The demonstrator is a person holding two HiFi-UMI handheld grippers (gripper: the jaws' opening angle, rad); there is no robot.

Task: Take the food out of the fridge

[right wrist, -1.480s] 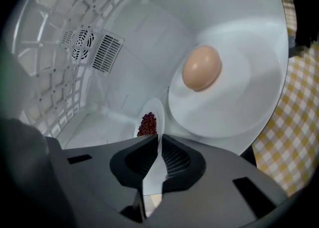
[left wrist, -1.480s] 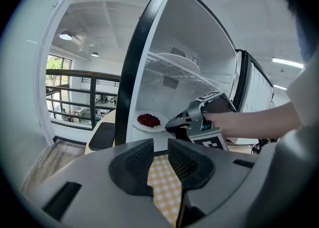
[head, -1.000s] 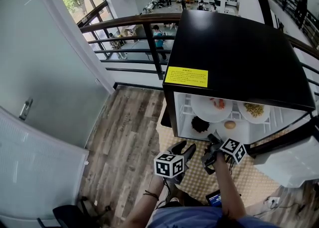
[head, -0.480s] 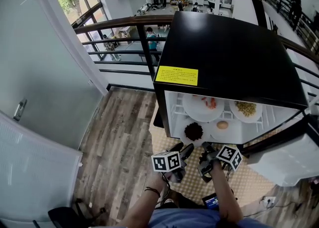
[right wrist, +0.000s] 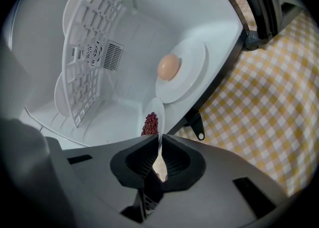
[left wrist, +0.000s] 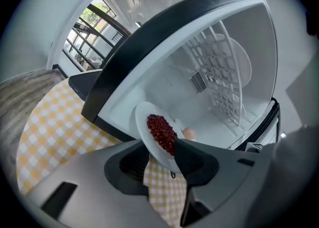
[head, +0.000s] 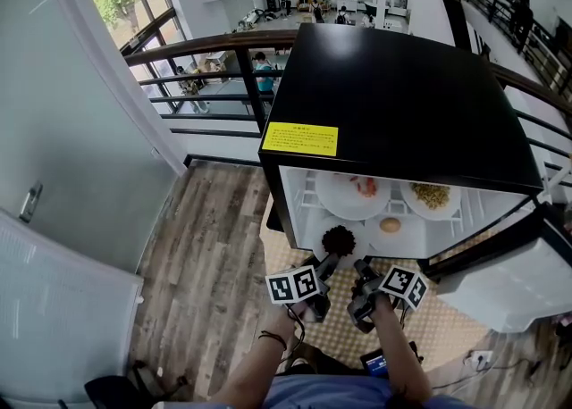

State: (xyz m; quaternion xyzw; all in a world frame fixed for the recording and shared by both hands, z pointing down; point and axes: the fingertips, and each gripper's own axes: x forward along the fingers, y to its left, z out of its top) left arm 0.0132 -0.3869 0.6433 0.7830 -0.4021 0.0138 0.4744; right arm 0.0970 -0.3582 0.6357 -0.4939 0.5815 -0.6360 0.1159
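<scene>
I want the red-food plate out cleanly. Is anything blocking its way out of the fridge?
Nothing visible does. The plate is at the fridge's open front, its rim pinched in the right gripper; the door is swung aside.

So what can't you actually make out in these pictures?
Head view: print on the yellow label, too small.
Head view: fridge door, cut off by the right edge.
Right gripper view: food on the upper plates, hidden behind the wire shelf.
</scene>
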